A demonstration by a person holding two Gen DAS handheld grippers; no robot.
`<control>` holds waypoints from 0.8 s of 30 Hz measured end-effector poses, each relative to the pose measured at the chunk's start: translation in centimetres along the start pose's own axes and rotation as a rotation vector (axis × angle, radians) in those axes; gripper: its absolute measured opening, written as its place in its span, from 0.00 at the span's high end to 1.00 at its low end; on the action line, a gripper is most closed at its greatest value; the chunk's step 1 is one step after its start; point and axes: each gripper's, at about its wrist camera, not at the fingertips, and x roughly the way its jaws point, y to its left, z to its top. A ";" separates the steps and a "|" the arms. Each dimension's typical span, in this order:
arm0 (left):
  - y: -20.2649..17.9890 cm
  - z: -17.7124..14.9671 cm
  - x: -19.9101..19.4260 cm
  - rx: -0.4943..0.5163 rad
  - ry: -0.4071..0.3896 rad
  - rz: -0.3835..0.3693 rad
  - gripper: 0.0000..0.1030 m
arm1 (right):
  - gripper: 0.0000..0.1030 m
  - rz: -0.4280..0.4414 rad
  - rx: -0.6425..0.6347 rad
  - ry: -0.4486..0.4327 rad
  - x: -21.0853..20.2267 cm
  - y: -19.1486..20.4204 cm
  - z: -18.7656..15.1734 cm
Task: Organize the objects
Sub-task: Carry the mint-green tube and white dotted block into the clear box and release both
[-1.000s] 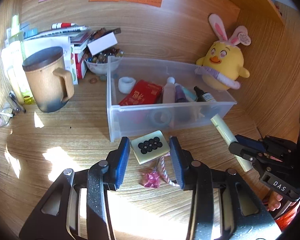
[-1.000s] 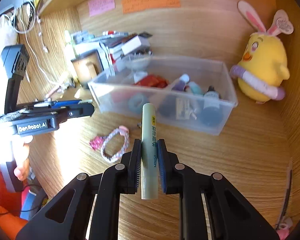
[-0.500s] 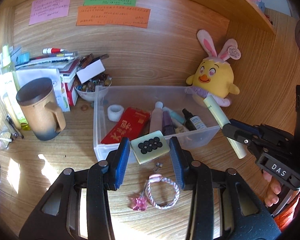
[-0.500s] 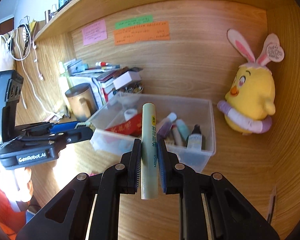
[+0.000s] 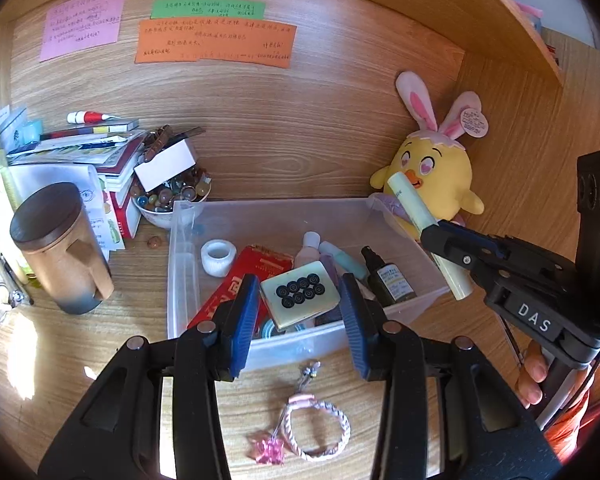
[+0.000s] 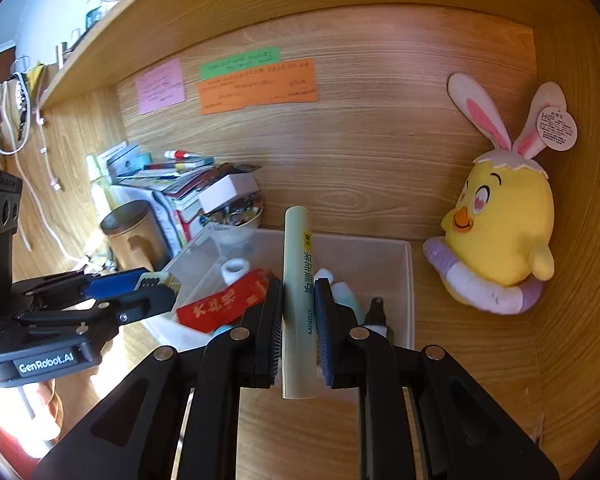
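Note:
My left gripper (image 5: 300,286) is shut on a cream tile with black dots (image 5: 300,294), held over the front part of the clear plastic bin (image 5: 176,272). My right gripper (image 6: 299,285) is shut on a pale green tube (image 6: 298,256), which points up and away over the bin's near right side. The left wrist view shows that tube (image 5: 414,210) crossing the bin's right corner. In the bin lie a white tape roll (image 5: 218,256), a red packet (image 5: 236,284) and small bottles (image 5: 388,280). A braided bracelet with a pink charm (image 5: 316,428) rests on the desk in front of the bin.
A yellow plush chick (image 5: 436,176) sits at the back right corner. Left of the bin stand a lidded brown mug (image 5: 60,248), a bowl of marbles (image 5: 168,196) and stacked books (image 5: 100,148). A shelf (image 6: 220,4) overhangs the desk, and side walls close in.
Both grippers have risen and moved forward, from the desk in front of the bin to over it. Each keeps its hold, the left on the tile and the right on the tube.

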 end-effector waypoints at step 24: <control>2.0 0.5 7.0 -0.036 0.116 0.077 0.61 | 0.86 -0.055 -0.054 0.156 8.7 -1.1 -0.6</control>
